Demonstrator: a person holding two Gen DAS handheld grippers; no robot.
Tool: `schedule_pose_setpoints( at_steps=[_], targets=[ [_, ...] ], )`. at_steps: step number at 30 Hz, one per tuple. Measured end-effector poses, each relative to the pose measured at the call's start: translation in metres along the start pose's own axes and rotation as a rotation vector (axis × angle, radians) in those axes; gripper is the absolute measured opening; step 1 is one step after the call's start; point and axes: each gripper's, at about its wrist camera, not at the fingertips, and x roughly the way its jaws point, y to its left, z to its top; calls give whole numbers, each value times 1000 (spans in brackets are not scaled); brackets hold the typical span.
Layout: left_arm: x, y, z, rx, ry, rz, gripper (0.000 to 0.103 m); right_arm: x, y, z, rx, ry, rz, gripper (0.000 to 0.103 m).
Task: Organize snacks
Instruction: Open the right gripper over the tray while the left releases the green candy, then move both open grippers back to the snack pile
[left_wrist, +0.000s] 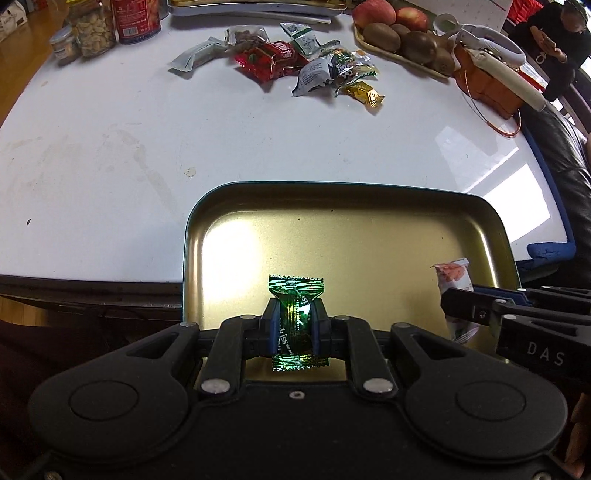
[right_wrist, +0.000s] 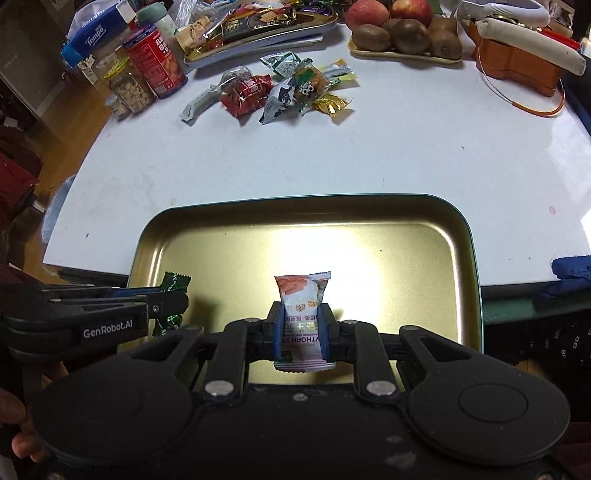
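We hold a small green shiny candy wrapper (left_wrist: 297, 319) in our left gripper (left_wrist: 295, 325). Its jaws are squeezed tight on the candy's middle, and the candy stands upright with its crimped ends sticking out above and below. Our right gripper (right_wrist: 302, 328) holds a white and pink snack packet (right_wrist: 302, 314) the same way, jaws closed on its lower half, the top poking up.

Both grippers hang over the near part of a gold metal tray with rounded corners (right_wrist: 406, 236). The tray sits at the near edge of the white table (right_wrist: 406, 147), and its front hangs a little past that edge. The green candy is toward the tray's left side and the white packet is more to the right.

Near the far edge of the table lies a pile of wrapped snacks (right_wrist: 280, 92), with red, white, green and gold wrappers touching each other. A plate of brown kiwis and red apples (right_wrist: 406, 33) sits at the far right. A red can (right_wrist: 155, 62) and a glass jar of nuts (right_wrist: 129, 86) stand at the far left corner.
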Motion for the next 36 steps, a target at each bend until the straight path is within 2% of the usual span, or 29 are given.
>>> schedule_pose_setpoints(
  at_steps=[8, 12, 27, 31, 33, 36],
  targets=[
    [6, -3, -1, 13, 5, 39, 27, 10, -2, -2, 6, 42, -39, 25],
    [5, -2, 0, 7, 9, 40, 29, 10, -6, -5, 36, 44, -29, 27],
    [-11, 6, 14, -31, 6, -48, 29, -14, -3, 6, 56, -20, 23, 31],
    [-15, 12, 26, -26, -1, -44, 30, -19, -1, 20, 45, -34, 25, 33],
    [-17, 19, 35, -33, -1, -47, 40, -20, -1, 28, 42, -36, 22, 34],
    [-22, 31, 50, -44, -29, -36, 45, -20, -1, 39, 40, -50, 11, 36]
  ],
)
